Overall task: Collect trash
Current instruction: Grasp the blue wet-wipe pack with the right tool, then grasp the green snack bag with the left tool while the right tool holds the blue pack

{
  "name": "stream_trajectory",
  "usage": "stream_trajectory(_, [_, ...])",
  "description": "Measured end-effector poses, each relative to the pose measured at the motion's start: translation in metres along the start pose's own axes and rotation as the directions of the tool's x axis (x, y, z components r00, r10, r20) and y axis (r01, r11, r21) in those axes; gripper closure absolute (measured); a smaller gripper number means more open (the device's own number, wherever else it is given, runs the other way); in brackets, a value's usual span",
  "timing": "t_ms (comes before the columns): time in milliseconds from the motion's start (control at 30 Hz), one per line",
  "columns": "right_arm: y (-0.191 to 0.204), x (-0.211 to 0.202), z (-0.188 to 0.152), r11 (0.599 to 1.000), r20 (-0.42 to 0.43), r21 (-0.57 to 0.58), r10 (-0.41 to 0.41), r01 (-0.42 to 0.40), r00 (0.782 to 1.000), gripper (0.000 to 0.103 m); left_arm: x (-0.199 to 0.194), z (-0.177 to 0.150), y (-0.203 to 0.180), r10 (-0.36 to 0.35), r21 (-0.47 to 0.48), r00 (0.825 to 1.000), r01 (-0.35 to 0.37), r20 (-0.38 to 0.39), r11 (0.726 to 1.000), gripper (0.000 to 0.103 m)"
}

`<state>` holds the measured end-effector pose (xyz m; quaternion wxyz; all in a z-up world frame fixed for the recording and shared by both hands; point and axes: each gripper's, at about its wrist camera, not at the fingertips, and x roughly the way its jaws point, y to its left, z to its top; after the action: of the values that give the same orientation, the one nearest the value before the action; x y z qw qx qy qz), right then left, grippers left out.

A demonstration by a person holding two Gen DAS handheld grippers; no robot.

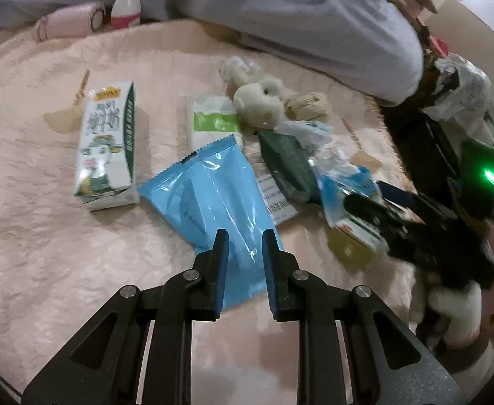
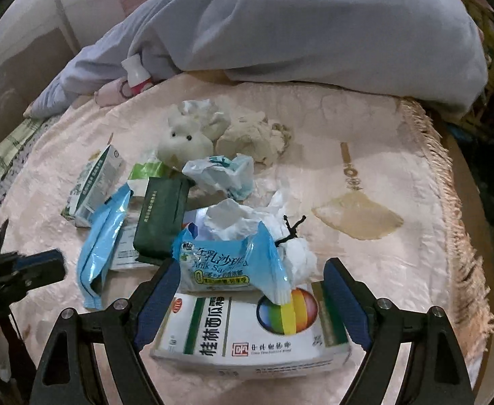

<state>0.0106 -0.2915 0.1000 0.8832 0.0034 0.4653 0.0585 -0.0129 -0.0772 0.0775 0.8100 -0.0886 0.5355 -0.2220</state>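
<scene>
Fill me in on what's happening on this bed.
A person holding a gripper in each hand is clearing litter off a pink blanket. The right gripper stands open around a white medicine box, pads not yet pressing it. The left gripper, nearly closed and empty, hovers over a blue wrapper. A milk carton, green pack, tissues and a plush toy lie untouched.

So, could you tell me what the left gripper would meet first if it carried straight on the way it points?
Most likely the glossy light-blue plastic wrapper lying on the pink blanket; the left gripper has narrow jaws framing its near end, apparently above it.
</scene>
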Motion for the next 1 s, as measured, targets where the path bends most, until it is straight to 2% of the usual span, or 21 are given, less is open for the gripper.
stream_trajectory(67, [0.004, 0.000, -0.003, 1.000, 0.025, -0.017, 0.017, -0.016, 1.000, 0.029, 0.009, 0.004, 0.003, -0.022, -0.013, 1.000, 0.022, 0.011, 1.000, 0.085])
stream_trajectory(133, [0.008, 0.004, -0.006, 0.999, 0.027, -0.040, 0.002, -0.001, 1.000, 0.046, 0.011, 0.007, 0.001, -0.026, -0.023, 0.999, 0.026, 0.022, 0.999, 0.084])
stream_trajectory(167, [0.010, 0.005, -0.009, 0.998, 0.035, -0.057, -0.011, 0.013, 0.999, 0.052, 0.014, 0.009, 0.000, -0.031, -0.024, 0.999, 0.031, 0.019, 0.999, 0.081])
stream_trajectory(200, [0.011, 0.004, -0.011, 0.998, 0.042, -0.067, -0.017, 0.020, 0.999, 0.059, 0.017, 0.009, -0.002, -0.047, -0.022, 0.999, 0.047, 0.018, 0.999, 0.073])
stream_trajectory(233, [0.011, 0.003, -0.013, 0.997, 0.051, -0.070, -0.016, 0.019, 0.999, 0.061, 0.019, 0.009, -0.004, -0.061, -0.020, 0.998, 0.061, 0.017, 0.998, 0.064])
stream_trajectory(267, [0.009, 0.000, -0.015, 0.998, 0.062, -0.068, -0.004, 0.008, 0.998, 0.064, 0.022, 0.007, -0.006, -0.078, -0.013, 0.997, 0.078, 0.011, 0.997, 0.062])
stream_trajectory(333, [0.005, -0.006, -0.019, 0.998, 0.081, -0.056, 0.022, -0.018, 0.996, 0.069, 0.027, 0.004, -0.013, -0.060, 0.025, 0.998, 0.060, -0.001, 0.998, 0.060])
stream_trajectory(467, [0.001, -0.013, -0.022, 0.998, 0.094, -0.057, 0.039, -0.034, 0.995, 0.073, 0.030, -0.001, -0.021, -0.057, 0.074, 0.998, 0.057, -0.001, 0.996, 0.060])
stream_trajectory(567, [0.001, -0.020, -0.025, 0.997, 0.110, -0.055, 0.053, -0.047, 0.993, 0.073, 0.028, -0.003, -0.014, -0.102, 0.062, 0.995, 0.102, -0.004, 0.993, 0.060])
stream_trajectory(667, [0.000, -0.030, -0.027, 0.997, 0.137, -0.046, 0.073, -0.067, 0.988, 0.073, 0.025, 0.001, -0.006, -0.151, 0.012, 0.988, 0.151, 0.000, 0.988, 0.062])
stream_trajectory(733, [-0.001, -0.039, -0.028, 0.996, 0.157, -0.036, 0.090, -0.086, 0.984, 0.073, 0.020, 0.003, -0.004, -0.141, 0.006, 0.990, 0.141, 0.000, 0.990, 0.082])
stream_trajectory(767, [-0.001, -0.044, -0.028, 0.995, 0.168, -0.030, 0.101, -0.097, 0.981, 0.073, 0.017, 0.002, -0.005, -0.126, 0.015, 0.992, 0.126, 0.005, 0.992, 0.085])
stream_trajectory(900, [-0.005, -0.060, -0.031, 0.992, 0.197, -0.015, 0.129, -0.128, 0.972, 0.073, 0.001, 0.000, -0.008, -0.115, 0.041, 0.993, 0.113, 0.036, 0.993, 0.095])
stream_trajectory(1000, [-0.009, -0.070, -0.034, 0.990, 0.212, -0.001, 0.141, -0.144, 0.967, 0.073, -0.007, 0.001, -0.009, -0.128, 0.036, 0.990, 0.126, 0.051, 0.991, 0.095])
